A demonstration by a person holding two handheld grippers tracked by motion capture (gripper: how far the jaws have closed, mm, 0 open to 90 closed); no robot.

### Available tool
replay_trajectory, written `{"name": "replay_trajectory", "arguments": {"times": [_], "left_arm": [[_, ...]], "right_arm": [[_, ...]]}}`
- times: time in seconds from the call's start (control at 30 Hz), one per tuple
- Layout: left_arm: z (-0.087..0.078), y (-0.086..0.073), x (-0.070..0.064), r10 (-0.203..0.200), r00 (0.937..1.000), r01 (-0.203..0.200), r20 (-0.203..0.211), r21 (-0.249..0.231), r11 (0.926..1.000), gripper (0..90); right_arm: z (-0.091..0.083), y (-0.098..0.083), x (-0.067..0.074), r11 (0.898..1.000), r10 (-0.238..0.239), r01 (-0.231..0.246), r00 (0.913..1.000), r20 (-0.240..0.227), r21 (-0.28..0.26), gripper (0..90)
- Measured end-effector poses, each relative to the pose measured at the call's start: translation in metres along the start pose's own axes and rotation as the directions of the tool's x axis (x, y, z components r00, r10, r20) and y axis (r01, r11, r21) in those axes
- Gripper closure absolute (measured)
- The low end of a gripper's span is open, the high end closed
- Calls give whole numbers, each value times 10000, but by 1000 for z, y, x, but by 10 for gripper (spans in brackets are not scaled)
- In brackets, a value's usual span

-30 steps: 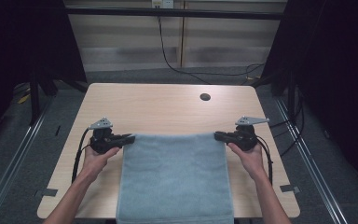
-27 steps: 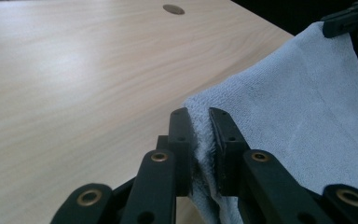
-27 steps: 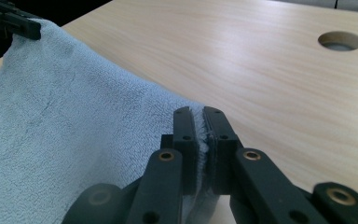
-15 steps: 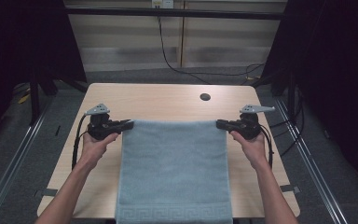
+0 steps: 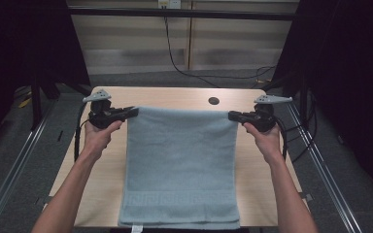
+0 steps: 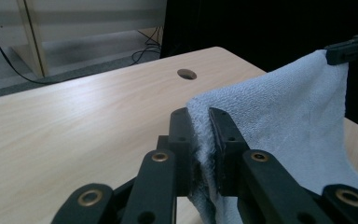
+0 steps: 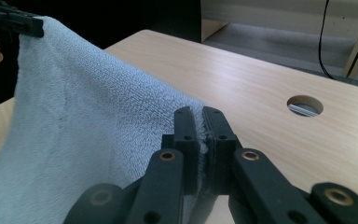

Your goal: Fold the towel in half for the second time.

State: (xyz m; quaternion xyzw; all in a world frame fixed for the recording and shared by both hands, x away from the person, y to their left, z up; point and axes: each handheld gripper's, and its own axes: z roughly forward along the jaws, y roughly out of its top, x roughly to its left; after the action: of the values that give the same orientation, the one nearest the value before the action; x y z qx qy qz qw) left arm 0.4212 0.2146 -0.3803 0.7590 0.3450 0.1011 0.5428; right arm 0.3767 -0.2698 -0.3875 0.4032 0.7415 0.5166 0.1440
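Note:
A pale blue towel (image 5: 182, 165) is stretched between my two grippers and hangs down over the wooden table (image 5: 175, 97) toward its near edge. My left gripper (image 5: 132, 111) is shut on the towel's far left corner. In the left gripper view the towel (image 6: 284, 116) is pinched between the jaws of the left gripper (image 6: 200, 116). My right gripper (image 5: 233, 116) is shut on the far right corner. From the right gripper view, the towel (image 7: 84, 121) is clamped in the right gripper (image 7: 199, 114). The held edge is lifted off the table.
A round cable hole (image 5: 213, 101) lies in the table beyond the towel's top edge. Bare wood runs along both sides of the towel. Metal rails (image 5: 19, 165) flank the table, and cables (image 5: 184, 58) trail on the floor behind it.
Both grippers have moved away from me and upward with the towel's corners in them. The towel is now drawn out longer and tauter over the table.

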Motion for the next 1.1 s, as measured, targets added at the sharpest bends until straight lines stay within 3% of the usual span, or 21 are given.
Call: {"name": "replay_trajectory", "arguments": {"times": [0.37,0.6,0.77,1.1], "left_arm": [[14,18,10,70,9999,-71,-120,-88,9999,805],[17,26,16,-164,9995,157,-256,-255,9996,805],[16,14,16,-263,9996,261,-101,-195,9995,807],[-8,-12,-3,-42,9996,54,263,-445,9990,806]], "right_arm": [[4,26,-10,9999,-109,111,9989,456,-37,857],[9,45,-14,9998,-199,199,9977,648,14,857],[7,42,-8,9994,-333,334,9985,429,-7,859],[-6,18,4,9992,-209,204,9997,-155,-330,858]]}}
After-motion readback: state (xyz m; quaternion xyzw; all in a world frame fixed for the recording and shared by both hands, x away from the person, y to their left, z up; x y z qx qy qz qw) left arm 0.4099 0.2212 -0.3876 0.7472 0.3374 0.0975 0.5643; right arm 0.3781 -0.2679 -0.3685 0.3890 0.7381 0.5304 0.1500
